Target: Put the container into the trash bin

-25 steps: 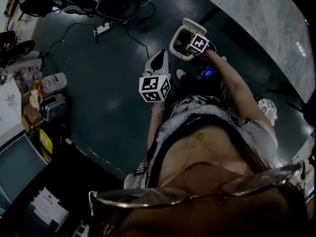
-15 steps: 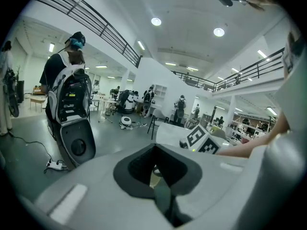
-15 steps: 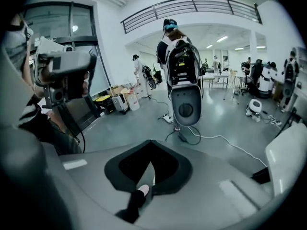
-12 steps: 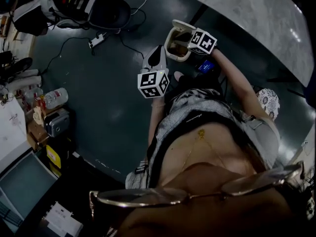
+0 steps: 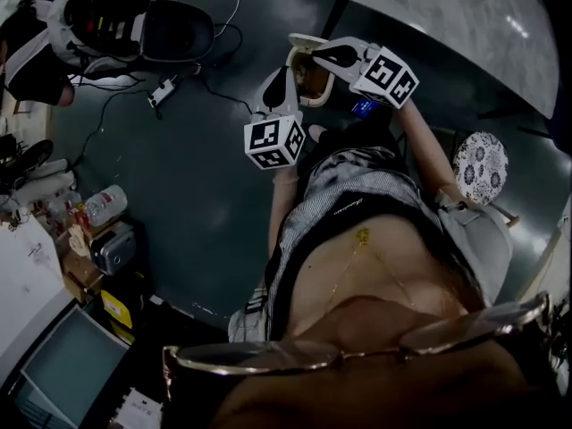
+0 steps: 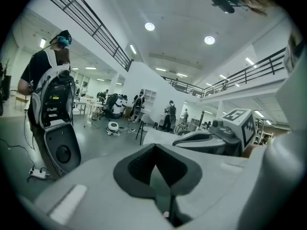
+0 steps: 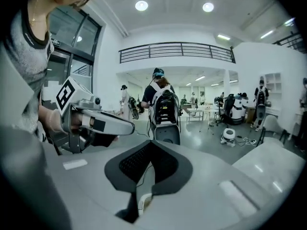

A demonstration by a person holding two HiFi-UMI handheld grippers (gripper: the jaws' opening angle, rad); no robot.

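While poised near the trash bin (image 5: 302,40), left tongs (image 6: 156,171) and right tongs (image 7: 146,174) stand closed, empty.

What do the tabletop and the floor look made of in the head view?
Tabletop: pale grey stone or a stone-look laminate, judging by its mottled veining; the surface looks smooth. Floor: a dark hard coating, perhaps painted concrete; soft reflections suggest a semi-gloss finish.

Head view dim and murky. Gripper views bright under ceiling lights (image 6: 149,27), fisheye-warped, with dark corners.
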